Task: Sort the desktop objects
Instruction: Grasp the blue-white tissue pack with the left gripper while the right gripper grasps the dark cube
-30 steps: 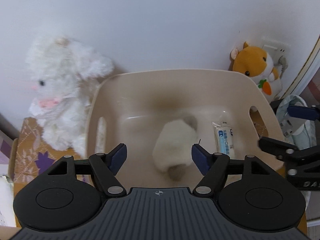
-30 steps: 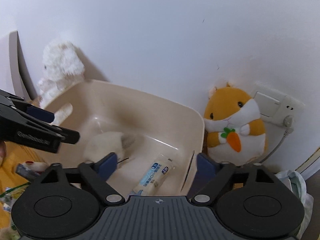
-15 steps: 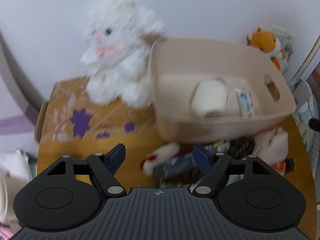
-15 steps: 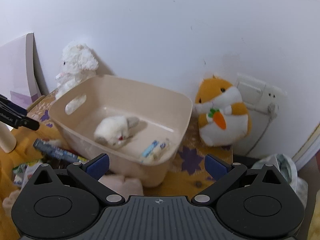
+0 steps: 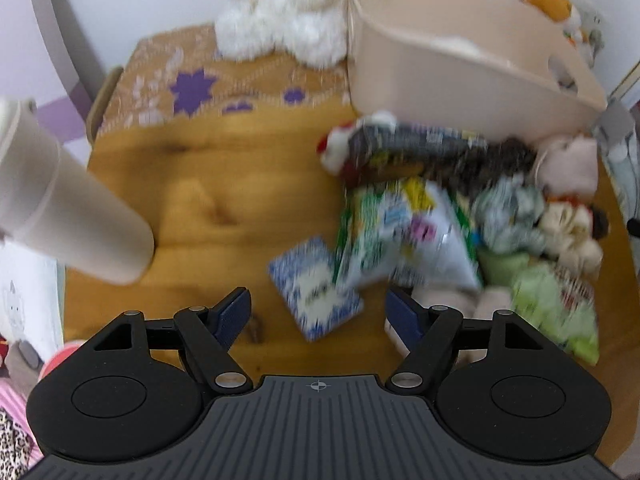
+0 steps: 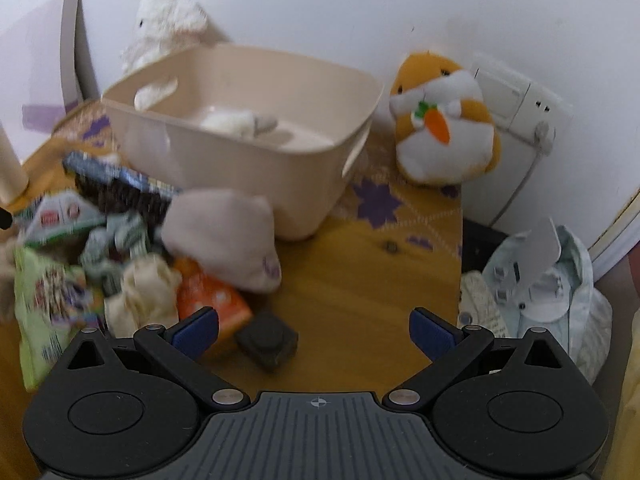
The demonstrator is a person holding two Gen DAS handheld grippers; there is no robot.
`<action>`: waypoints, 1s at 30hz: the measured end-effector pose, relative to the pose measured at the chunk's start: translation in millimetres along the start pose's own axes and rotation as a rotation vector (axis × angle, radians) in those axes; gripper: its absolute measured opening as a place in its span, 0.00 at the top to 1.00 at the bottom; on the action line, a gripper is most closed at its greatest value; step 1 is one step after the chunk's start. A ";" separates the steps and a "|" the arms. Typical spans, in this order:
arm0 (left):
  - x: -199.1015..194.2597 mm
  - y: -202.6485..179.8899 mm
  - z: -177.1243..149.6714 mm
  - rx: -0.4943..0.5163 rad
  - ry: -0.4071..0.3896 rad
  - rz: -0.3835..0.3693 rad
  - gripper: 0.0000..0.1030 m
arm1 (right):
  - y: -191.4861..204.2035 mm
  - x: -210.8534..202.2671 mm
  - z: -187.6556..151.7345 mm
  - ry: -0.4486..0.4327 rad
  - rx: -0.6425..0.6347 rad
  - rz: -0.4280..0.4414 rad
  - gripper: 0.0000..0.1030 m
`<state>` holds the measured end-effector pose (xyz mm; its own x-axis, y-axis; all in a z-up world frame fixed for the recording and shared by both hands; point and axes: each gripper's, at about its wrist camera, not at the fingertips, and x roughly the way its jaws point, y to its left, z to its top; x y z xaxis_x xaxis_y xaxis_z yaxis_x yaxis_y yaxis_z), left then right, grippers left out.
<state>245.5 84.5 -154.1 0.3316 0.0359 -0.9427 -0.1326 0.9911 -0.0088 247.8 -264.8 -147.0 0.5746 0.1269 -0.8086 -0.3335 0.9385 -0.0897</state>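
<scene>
Both grippers, left and right, spread empty above cluttered packets, likely choosing next for beige plastic tub.

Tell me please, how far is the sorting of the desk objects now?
Early stage. Done: a small white plush toy already lies in the beige bin. In hand: nothing; the left gripper and right gripper are both open and empty. Left: the pile beside the bin, including a blue patterned packet, a pink plush, an orange packet and a black block.
</scene>
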 end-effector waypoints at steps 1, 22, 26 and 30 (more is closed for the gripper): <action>3.3 0.3 -2.9 -0.002 0.012 0.002 0.26 | 0.2 1.1 -3.2 0.007 -0.008 0.000 0.00; 63.3 -1.2 2.7 -0.172 0.082 0.048 0.27 | 26.5 51.8 -13.4 0.053 -0.241 0.015 0.07; 65.3 0.1 5.4 -0.193 0.058 0.071 0.27 | 24.9 57.7 -13.5 0.058 -0.265 0.017 0.11; 65.6 -1.5 6.5 -0.192 0.049 0.101 0.34 | 23.1 62.0 -14.5 0.055 -0.285 0.026 0.27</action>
<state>273.5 86.2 -213.8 0.2622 0.1228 -0.9572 -0.3398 0.9401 0.0276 264.9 -240.0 -207.6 0.5238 0.1251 -0.8426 -0.5487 0.8062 -0.2214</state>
